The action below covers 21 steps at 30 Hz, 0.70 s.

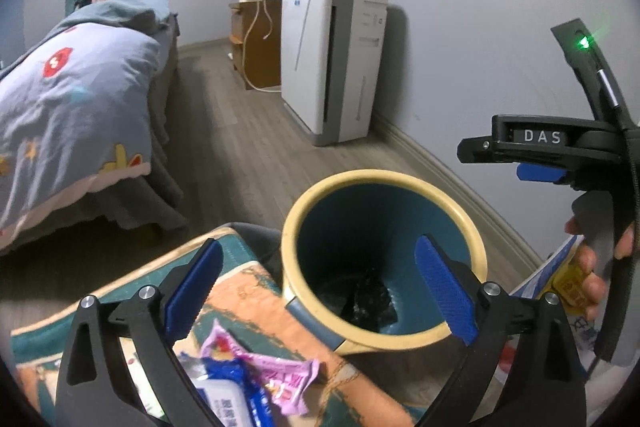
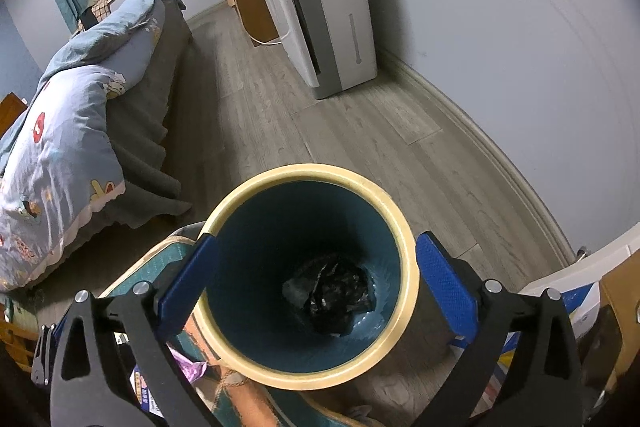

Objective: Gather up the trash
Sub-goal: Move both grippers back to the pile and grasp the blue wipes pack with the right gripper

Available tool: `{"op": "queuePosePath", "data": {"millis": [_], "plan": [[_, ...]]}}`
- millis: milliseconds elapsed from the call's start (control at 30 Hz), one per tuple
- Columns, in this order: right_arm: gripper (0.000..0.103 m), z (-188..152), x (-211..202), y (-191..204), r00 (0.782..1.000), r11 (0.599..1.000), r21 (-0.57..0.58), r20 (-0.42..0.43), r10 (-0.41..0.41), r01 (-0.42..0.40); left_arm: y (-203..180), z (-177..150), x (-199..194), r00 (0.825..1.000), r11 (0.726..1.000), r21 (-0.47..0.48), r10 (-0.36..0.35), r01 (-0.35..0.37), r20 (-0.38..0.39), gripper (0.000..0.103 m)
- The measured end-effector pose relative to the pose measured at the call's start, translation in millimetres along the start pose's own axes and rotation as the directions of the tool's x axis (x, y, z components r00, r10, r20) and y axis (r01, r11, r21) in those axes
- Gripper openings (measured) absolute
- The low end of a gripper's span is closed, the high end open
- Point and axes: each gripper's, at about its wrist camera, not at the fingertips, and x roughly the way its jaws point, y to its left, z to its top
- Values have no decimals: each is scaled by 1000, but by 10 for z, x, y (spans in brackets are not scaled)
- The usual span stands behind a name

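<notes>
A teal waste bin (image 2: pixel 304 275) with a cream rim stands on the floor. Deep inside it lies dark crumpled trash (image 2: pixel 336 293), its details hard to make out. The right tool (image 2: pixel 316 279) hangs over the bin, spread wide and empty. The left tool (image 1: pixel 320 291), also wide and empty, straddles the bin's near rim. Left of the bin, pink and blue wrappers (image 1: pixel 256 379) lie on a patterned cushion (image 1: pixel 240 291), partly hidden by the tool.

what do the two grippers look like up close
Both are alike: black plastic frames with triangular cut-outs and silver bolts, each carrying two flat blue textured pads. The left gripper shows this in its own view. There the right gripper appears from the side, with a white "DAS" label, a black upright bearing a green light, and a hand on its grey handle. No sleeve shows.
</notes>
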Motion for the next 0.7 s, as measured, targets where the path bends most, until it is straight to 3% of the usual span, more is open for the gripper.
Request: {"op": "queuePosePath", "data": {"millis": [367,567,700], "plan": [[97,-39,-221,239,999,998,-46,14,36,-35,377,-24,-721,999,998,-31,48,-47,17,96],[97,-152,-358,521,996,992,-94,12,89,-88,686,-181,-1329,991,991,-25,132,-131,29,96],[97,-265,-406,798,992,984,-133,1,122,-121,927,-402,-1704,979,979,-35,202,-202,-11,96]]}}
